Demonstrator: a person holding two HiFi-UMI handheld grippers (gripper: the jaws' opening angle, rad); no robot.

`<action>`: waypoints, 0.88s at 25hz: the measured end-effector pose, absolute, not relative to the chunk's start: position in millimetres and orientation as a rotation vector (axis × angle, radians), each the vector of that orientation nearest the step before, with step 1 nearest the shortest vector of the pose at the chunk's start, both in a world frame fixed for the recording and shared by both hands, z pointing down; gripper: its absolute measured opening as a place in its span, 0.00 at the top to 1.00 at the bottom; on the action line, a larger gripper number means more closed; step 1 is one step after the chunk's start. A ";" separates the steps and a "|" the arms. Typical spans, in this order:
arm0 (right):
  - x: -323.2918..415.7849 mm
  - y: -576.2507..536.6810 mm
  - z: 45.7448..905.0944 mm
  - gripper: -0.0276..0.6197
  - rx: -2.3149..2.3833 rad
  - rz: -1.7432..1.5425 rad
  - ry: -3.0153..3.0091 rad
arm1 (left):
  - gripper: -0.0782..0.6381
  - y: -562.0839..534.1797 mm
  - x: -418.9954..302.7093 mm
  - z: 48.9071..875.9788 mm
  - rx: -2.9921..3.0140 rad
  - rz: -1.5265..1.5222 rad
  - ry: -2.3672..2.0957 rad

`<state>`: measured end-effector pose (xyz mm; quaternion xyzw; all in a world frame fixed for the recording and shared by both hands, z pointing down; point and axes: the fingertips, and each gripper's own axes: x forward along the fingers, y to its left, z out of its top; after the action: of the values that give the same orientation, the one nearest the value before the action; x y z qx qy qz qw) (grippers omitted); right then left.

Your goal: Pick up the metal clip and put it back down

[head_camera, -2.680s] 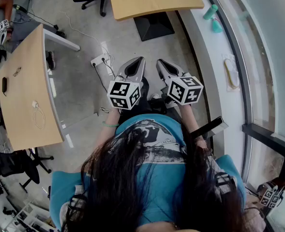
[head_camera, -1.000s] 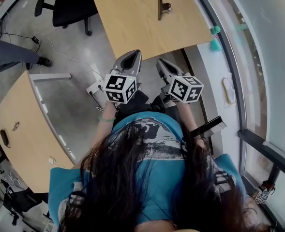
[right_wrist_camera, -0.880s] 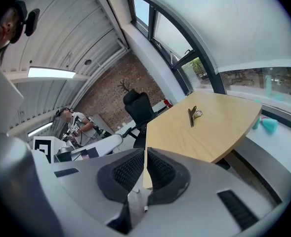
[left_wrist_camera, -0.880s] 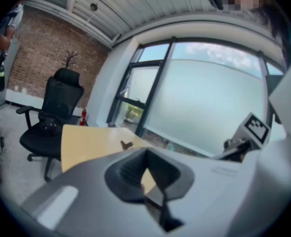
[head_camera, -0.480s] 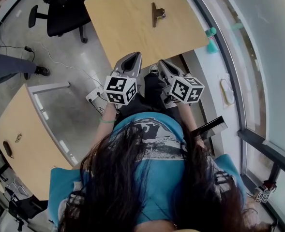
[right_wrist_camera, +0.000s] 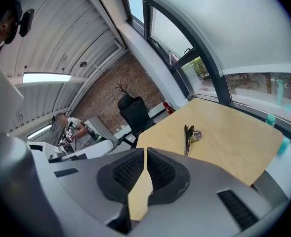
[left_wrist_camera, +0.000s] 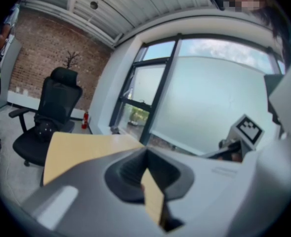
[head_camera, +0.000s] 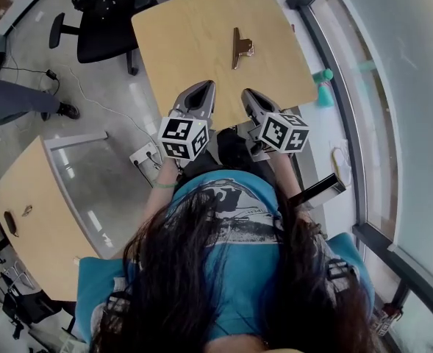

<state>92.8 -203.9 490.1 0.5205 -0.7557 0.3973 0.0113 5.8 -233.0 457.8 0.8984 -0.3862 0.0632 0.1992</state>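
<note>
Metal clip (head_camera: 240, 48) is in neither pair of tongs; it lies out on the desk (head_camera: 187, 43), well ahead of both. Nearest the head camera are the person's long dark hair (head_camera: 172, 285) and blue shirt (head_camera: 234, 271), with both forearms reaching forward. The left tongs (head_camera: 204, 85) and the right tongs (head_camera: 248, 93) are held side by side, near each other but apart. Their tips show over the near edge of the desk and their marker cubes sit toward the person.

In the left gripper view the left tongs (left_wrist_camera: 145, 150) are clenched, tips meeting with nothing between them, and bare desk (left_wrist_camera: 81, 149) wood shows beyond. In the right gripper view the right tongs (right_wrist_camera: 145, 150) are likewise clenched and empty. They point across the desk (right_wrist_camera: 234, 142), with the metal clip (right_wrist_camera: 188, 137) ahead and a little to the right.

The clip lies flat at about mid-desk, its long dark bar running away from the person and its shiny handle on the right. Past the desk's far left corner stands a black office chair (head_camera: 106, 17). A teal bottle (head_camera: 323, 87) stands right of the desk, by the window frame.
</note>
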 end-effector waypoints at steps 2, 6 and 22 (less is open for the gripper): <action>103.1 -223.4 491.0 0.92 1.609 1.244 -2.361 | 0.89 -249.5 14.3 456.0 2.507 0.175 -1.100; 123.1 -255.4 500.2 0.92 1.582 1.241 -2.343 | 0.89 -278.3 26.3 458.4 2.482 0.181 -1.142; 174.2 -358.3 583.9 0.91 1.428 1.291 -2.207 | 0.89 -337.0 41.2 478.8 2.376 0.240 -1.279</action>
<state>174.2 -358.3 583.9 0.4849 -0.7493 0.4383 0.1061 41.2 -337.0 478.8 0.8566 -0.4611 0.0865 0.2147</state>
